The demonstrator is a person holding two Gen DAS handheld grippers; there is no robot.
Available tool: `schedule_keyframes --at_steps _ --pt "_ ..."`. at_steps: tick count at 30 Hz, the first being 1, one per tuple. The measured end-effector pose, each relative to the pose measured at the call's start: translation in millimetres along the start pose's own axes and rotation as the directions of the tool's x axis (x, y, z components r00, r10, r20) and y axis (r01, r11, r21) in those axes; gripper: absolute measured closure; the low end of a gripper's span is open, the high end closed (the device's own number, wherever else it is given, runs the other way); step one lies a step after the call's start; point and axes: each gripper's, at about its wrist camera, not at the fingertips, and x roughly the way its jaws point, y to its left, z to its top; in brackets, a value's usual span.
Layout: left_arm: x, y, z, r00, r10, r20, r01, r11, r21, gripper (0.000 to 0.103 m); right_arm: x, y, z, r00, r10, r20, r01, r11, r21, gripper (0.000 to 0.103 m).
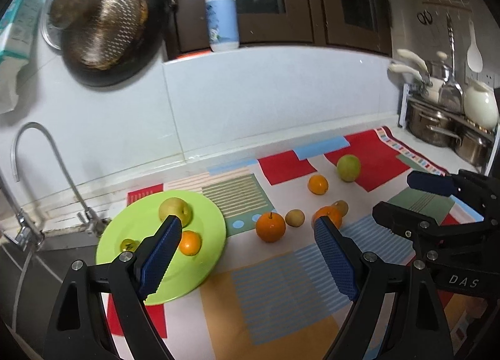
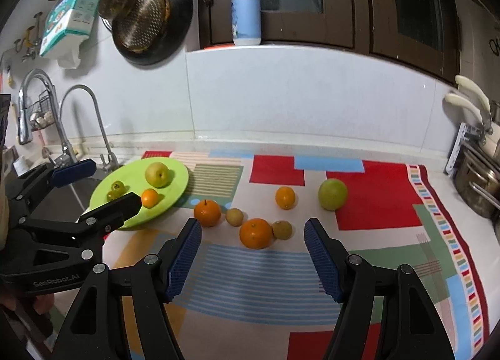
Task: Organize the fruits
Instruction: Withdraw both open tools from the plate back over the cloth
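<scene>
A lime-green plate at the mat's left holds a yellow pear, a small orange and small green fruits. On the mat lie a stemmed orange, a second orange, a third, smaller orange, two brownish fruits and a green apple. My left gripper hovers open by the plate's near edge. My right gripper is open and empty, just short of the second orange.
A patchwork mat covers the counter. A sink with taps lies left of the plate. Steel pots stand at the right. A pan hangs on the wall; a pump bottle sits on the sill.
</scene>
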Motion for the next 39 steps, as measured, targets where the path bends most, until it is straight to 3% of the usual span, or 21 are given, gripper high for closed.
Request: schedule_keyframes --at_steps 9,11,20,31,39 --pt "44 2 -6 0.997 -0.035 -0.068 0.039 0.998 0.054 0.017 37 -6 -7 0.997 -0.007 -0.074 0.009 1.0 0.029 0.034" --pt "53 1 -8 0.995 -0.048 -0.082 0.054 0.996 0.064 0.023 46 -7 -9 0.996 0.002 -0.09 0.001 0.999 0.033 0.034" --pt "89 -1 -13 0.984 -0.109 -0.139 0.125 0.986 0.111 0.03 77 -7 -16 0.99 0.021 -0.143 -0.015 0.999 0.042 0.034" --pt "125 -1 -11 0.964 -0.173 -0.2 0.196 0.975 0.105 0.038 109 -14 -23 0.975 0.061 -0.213 -0.045 0.996 0.079 0.042" --pt "141 1 -11 0.944 -0.215 -0.252 0.232 0.972 0.04 0.049 124 -19 -19 0.964 0.102 -0.245 -0.076 0.991 0.114 0.046"
